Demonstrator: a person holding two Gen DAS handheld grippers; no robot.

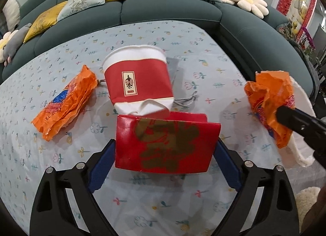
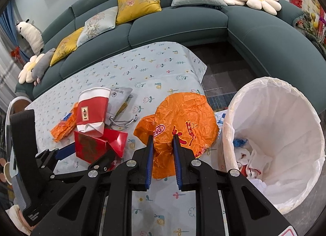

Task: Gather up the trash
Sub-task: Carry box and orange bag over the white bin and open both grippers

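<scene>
My right gripper (image 2: 163,140) is shut on a crumpled orange plastic bag (image 2: 183,118) and holds it above the table's right end, beside the white-lined trash bin (image 2: 301,118). The same bag shows at the right of the left wrist view (image 1: 269,101). My left gripper (image 1: 166,144) is open, its blue pads on both sides of a red paper bag with gold print (image 1: 167,144), which lies on the table. A crushed red-and-white paper cup (image 1: 138,81) lies just beyond it. A second orange bag (image 1: 65,103) lies to the left.
A grey drawstring pouch (image 2: 119,98) lies behind the cup. The table has a pale floral cloth (image 1: 142,38). A teal sofa (image 2: 179,22) with cushions curves around the far side. The bin holds white and blue scraps (image 2: 250,154).
</scene>
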